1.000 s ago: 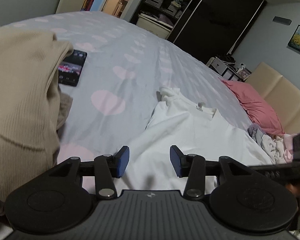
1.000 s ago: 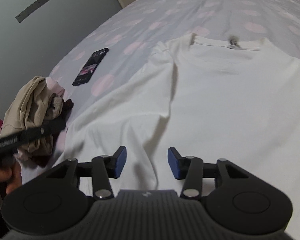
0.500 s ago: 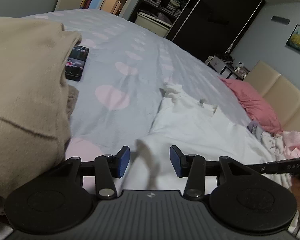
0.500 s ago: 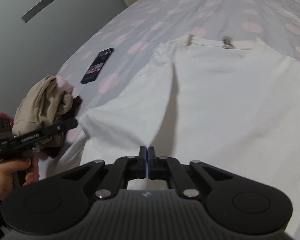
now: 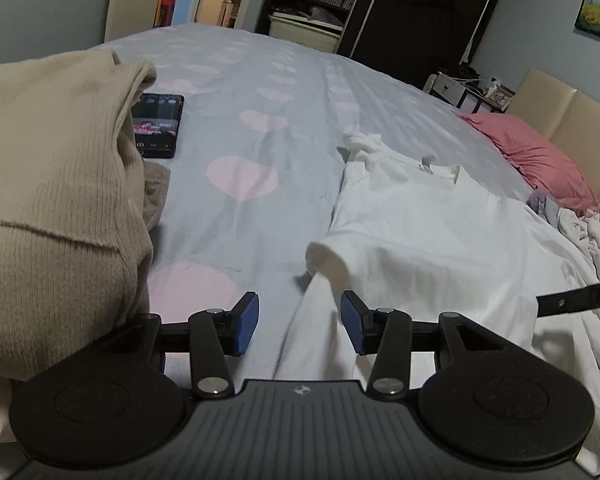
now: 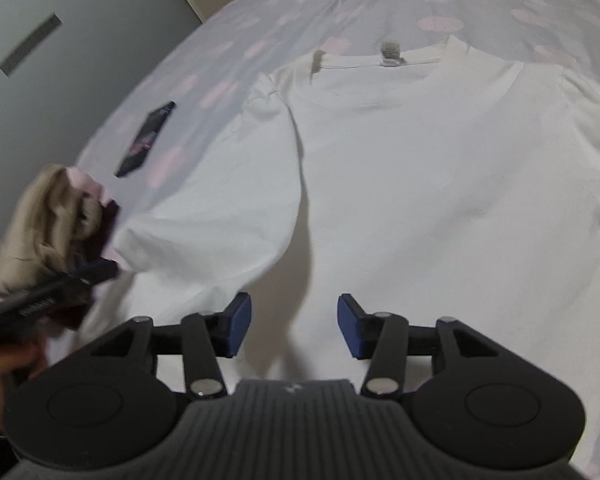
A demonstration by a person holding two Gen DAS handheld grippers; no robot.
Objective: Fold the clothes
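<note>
— Lying flat near the bed's (image 5: pixel 300 80) side edge: white shirt (image 6: pixel 420 184), soft, light, rumpling easily.
— Taking it by the loose sleeve hem?
— Probably. Right gripper (image 6: pixel 293 330) just reopening, gaping over cloth, pinching nothing; left gripper (image 5: pixel 299 328) gaping too, beside the beige pile (image 5: pixel 52 200).
</note>
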